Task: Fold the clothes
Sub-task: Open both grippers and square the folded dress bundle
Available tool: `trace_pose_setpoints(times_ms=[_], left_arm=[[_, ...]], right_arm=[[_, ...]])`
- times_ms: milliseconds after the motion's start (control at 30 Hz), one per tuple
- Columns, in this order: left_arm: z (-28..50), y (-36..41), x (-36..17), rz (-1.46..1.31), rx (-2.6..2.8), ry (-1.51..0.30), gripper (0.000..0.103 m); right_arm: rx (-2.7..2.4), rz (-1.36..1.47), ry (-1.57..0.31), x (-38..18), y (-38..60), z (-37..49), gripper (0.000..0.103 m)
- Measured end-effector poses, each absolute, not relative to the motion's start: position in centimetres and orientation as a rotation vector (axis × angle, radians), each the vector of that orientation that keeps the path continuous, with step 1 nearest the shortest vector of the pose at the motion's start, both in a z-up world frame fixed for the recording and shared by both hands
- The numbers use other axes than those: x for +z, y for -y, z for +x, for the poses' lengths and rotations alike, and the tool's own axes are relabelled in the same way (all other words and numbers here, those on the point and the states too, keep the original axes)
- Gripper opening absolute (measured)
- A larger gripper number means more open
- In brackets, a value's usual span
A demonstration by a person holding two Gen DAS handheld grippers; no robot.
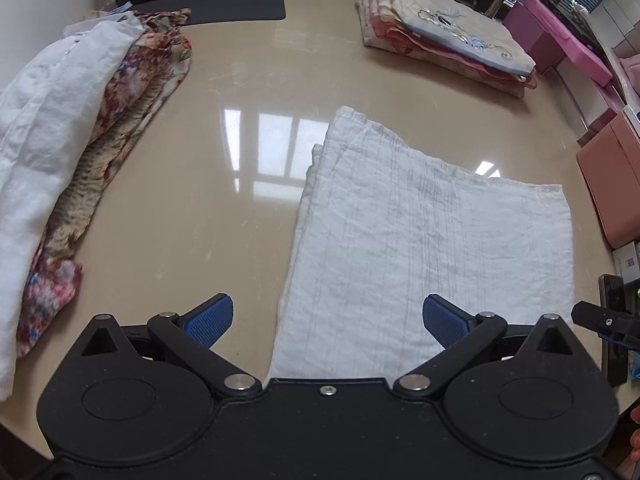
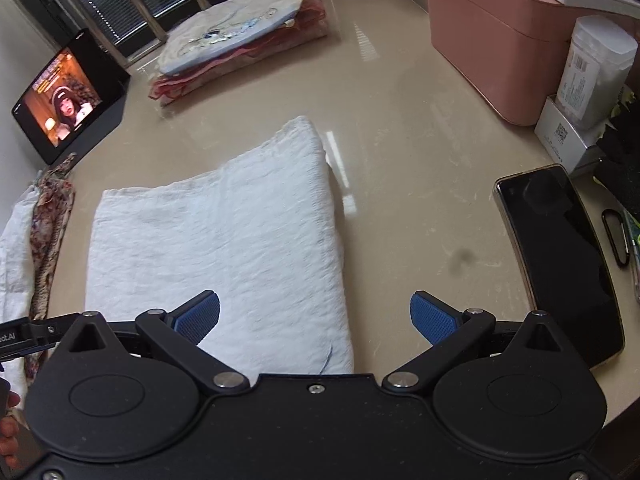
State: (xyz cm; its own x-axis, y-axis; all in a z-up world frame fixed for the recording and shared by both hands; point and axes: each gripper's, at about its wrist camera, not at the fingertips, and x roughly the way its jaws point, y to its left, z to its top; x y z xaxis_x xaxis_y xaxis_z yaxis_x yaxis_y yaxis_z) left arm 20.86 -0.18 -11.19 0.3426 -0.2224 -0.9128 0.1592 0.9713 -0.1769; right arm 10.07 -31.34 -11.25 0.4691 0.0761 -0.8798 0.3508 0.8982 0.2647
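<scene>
I see the folded white garment [image 1: 432, 236] [image 2: 224, 240] lying flat mid-bench [image 1: 248, 92], toward the near edge. My left tool [image 1: 327, 322] and right tool [image 2: 315, 318] both hang spread wide above its near edge, holding nothing. An unfolded heap [image 1: 60, 128] lies along the left edge, a folded stack [image 1: 444, 36] at the far edge.

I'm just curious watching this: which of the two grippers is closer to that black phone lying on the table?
Right. The right gripper hovers open over the folded white cloth with the phone just beside its right finger. The left gripper sits farther left, with the phone barely visible at its view's edge.
</scene>
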Motion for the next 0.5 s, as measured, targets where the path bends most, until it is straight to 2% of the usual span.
trace_pose_setpoints(times_ms=[300, 367, 500], left_arm=[[23.8, 0.5, -13.3, -0.096, -0.171, -1.162, 0.100], [24.2, 0.7, -13.8, -0.099, -0.180, -1.159, 0.094], [24.4, 1.3, -14.5, -0.060, -0.230, -1.148, 0.089]], right_arm=[[-0.140, 0.325, -1.055, -13.0, 30.4, 11.8, 0.096], [-0.135, 0.318, -1.051, -13.5, 30.2, 12.2, 0.091], [-0.135, 0.284, -1.019, -14.1, 30.0, 12.7, 0.089]])
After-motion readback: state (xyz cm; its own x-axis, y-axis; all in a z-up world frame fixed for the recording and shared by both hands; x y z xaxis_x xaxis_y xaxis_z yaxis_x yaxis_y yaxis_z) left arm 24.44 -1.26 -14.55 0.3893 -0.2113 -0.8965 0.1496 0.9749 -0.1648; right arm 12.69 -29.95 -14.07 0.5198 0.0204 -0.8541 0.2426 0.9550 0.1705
